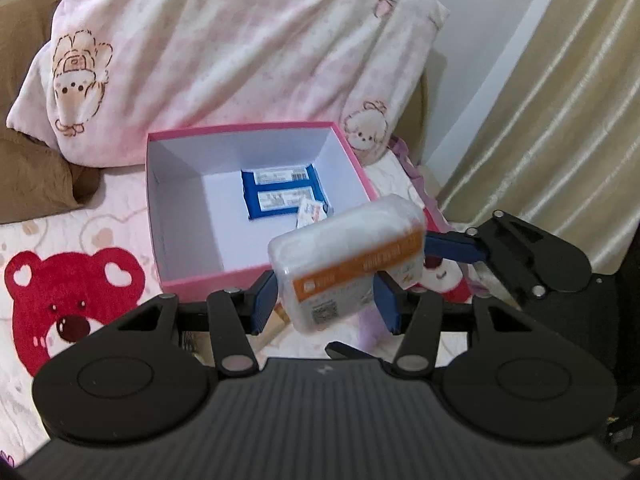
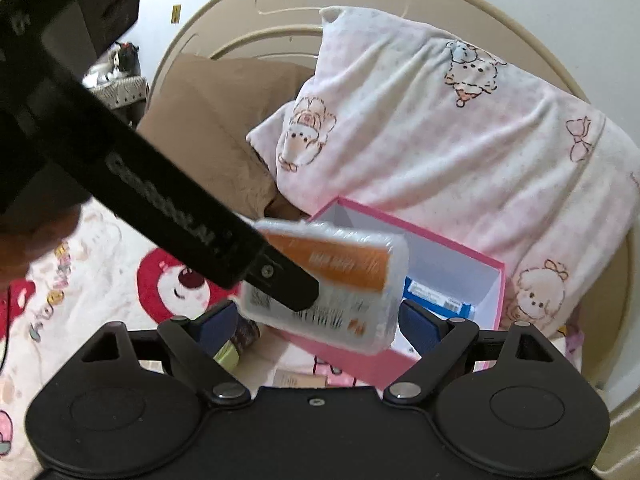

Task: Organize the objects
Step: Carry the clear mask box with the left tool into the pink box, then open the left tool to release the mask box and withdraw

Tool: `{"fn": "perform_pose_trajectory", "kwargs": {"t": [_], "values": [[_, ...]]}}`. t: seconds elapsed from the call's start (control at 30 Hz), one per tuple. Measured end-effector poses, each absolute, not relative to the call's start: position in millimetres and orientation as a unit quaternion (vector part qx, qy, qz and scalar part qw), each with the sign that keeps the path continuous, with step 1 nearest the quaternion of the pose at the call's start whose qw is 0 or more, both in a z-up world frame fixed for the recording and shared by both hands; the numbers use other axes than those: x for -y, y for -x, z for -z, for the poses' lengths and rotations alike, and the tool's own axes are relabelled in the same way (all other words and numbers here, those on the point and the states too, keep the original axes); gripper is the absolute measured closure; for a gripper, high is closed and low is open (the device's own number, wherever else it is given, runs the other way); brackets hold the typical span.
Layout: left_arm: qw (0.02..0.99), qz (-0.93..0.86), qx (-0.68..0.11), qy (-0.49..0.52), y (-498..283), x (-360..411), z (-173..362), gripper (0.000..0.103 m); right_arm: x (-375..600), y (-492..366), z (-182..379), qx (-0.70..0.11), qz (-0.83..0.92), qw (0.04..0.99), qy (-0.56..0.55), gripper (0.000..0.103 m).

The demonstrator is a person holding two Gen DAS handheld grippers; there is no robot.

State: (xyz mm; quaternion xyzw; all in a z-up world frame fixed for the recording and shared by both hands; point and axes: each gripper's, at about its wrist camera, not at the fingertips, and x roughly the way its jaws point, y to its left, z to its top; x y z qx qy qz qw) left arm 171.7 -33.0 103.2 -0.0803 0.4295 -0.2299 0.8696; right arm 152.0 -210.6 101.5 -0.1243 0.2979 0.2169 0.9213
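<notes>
- Left hand-held gripper (image 1: pixel 326 300): clamped on clear plastic box with orange label (image 1: pixel 348 260), tilted, held at the near rim of the pink box (image 1: pixel 256 130).
- Right hand-held gripper (image 2: pixel 316 320): jaws spread; plastic box sits between them; contact unclear.
- Pink box, on bed: holds blue packets (image 1: pixel 280 192), small sachet (image 1: pixel 310 212).
- Outstanding: plastic box unplaced; small items (image 2: pixel 236 344) outside, beside pink box.

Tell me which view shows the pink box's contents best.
Left wrist: it looks down into the pink box, showing the blue packets on its floor. In the right wrist view the plastic pack hides most of the interior.
</notes>
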Motion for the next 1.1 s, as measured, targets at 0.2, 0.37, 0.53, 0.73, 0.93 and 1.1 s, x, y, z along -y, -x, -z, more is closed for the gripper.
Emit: {"fn": "perform_pose_trajectory", "kwargs": {"t": [0.2,0.37,0.53,0.73,0.93,1.1], "values": [[0.871,0.205,-0.435,0.106,-212,34,-94,0.052,223,-196,-96,-0.313,-0.222,0.919,0.089,0.02],[0.87,0.189,-0.437,0.125,-251,30,-74,0.052,238,-236,-73,-0.352,-0.219,0.91,0.023,0.035],[0.861,0.176,-0.453,0.151,-289,25,-43,0.052,246,-269,-47,-0.39,-0.208,0.896,-0.032,0.045],[0.841,0.154,-0.492,0.162,-334,29,2,0.051,253,-320,7,-0.463,-0.181,0.862,-0.104,0.046],[0.837,0.14,-0.515,0.119,-357,48,33,0.048,254,-341,43,-0.51,-0.162,0.833,-0.137,0.046],[0.819,0.138,-0.537,0.147,-363,47,52,0.049,257,-346,56,-0.529,-0.148,0.824,-0.139,0.046]]}}
